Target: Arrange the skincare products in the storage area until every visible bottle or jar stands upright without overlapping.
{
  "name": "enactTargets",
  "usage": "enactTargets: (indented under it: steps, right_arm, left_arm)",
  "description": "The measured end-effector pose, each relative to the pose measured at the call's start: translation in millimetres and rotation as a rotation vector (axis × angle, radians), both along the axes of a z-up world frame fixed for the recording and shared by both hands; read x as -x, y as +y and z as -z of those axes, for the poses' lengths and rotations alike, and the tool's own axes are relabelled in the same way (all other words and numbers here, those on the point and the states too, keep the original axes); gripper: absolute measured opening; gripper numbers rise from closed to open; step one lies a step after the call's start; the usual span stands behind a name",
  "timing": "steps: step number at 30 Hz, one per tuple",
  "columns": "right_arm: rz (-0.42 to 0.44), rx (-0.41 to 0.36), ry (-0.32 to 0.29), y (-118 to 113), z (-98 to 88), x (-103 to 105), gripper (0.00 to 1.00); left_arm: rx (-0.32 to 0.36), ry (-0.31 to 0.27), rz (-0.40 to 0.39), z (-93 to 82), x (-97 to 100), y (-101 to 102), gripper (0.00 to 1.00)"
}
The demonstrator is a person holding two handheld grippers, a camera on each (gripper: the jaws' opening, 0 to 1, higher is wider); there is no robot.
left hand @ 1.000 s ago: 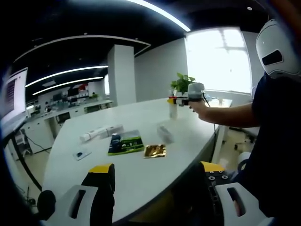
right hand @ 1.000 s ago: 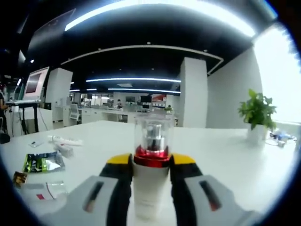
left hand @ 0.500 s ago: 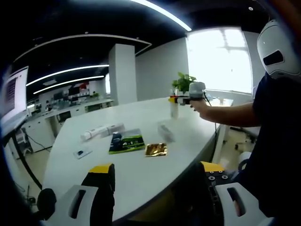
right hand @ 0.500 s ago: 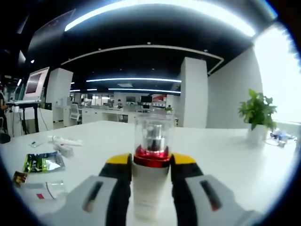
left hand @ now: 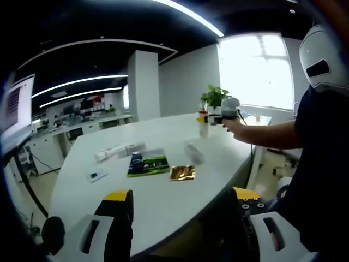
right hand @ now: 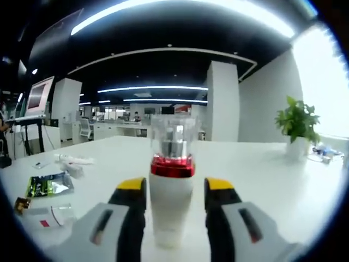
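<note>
A white bottle (right hand: 172, 202) with a red collar and a clear cap stands upright on the white table (right hand: 262, 191). My right gripper (right hand: 174, 184) is open around it, with a narrow gap on each side between the jaws and the bottle. In the left gripper view that bottle (left hand: 203, 126) stands at the far side of the table, and the right gripper (left hand: 221, 117) sits beside it in a person's hand. My left gripper (left hand: 181, 195) is open near the table's front edge, with nothing between its jaws. A white tube (left hand: 117, 150) lies flat on the table.
A green sachet (left hand: 146, 165), a gold sachet (left hand: 181, 173), a clear pack (left hand: 193, 151) and a small card (left hand: 94, 176) lie mid-table. A potted plant (right hand: 297, 123) stands at the far edge. A person (left hand: 322, 136) stands at the right, and a monitor (left hand: 16, 109) at the left.
My right gripper's jaws have spread apart and let go of the bottle, which stays standing on the table. The left gripper has not moved.
</note>
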State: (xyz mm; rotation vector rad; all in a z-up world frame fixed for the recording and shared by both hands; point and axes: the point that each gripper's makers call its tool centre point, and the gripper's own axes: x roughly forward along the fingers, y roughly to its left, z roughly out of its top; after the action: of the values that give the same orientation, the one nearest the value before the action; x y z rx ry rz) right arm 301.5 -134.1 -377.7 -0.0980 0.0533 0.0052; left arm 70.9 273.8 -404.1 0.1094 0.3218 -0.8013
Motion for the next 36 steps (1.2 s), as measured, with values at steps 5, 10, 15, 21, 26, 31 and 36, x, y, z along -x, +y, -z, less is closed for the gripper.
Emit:
enactTargets:
  steps: [5,10,15,21,26,31,36]
  right_arm:
    - [-0.003,-0.017,-0.001,3,0.4,0,0.45]
    - [-0.001,-0.033,0.001,4,2.9,-1,0.48]
    - [0.008,-0.077,0.013,-2,10.3,-3,0.53]
    - [0.008,-0.104,0.032,-1,17.9,-1,0.60]
    - [0.018,-0.126,0.020,2,17.2,0,0.67]
    - [0.043,-0.126,0.020,3,21.7,2,0.80]
    - [0.060,-0.138,0.020,1,23.8,4,0.89]
  left_arm:
    - [0.012,0.003,0.001,-1.7,-0.8,0,0.73]
    - [0.013,0.005,0.000,-2.1,-4.8,1,0.73]
    - [0.002,0.006,0.010,-2.1,-8.2,0,0.73]
    - [-0.002,0.000,0.018,-6.8,-10.0,-4,0.73]
    - [-0.012,0.000,0.033,-9.0,-9.9,-7,0.73]
    - [-0.018,-0.001,0.041,-9.6,-10.5,-10,0.73]
    - [-0.016,-0.004,0.045,-10.8,-11.3,-10,0.73]
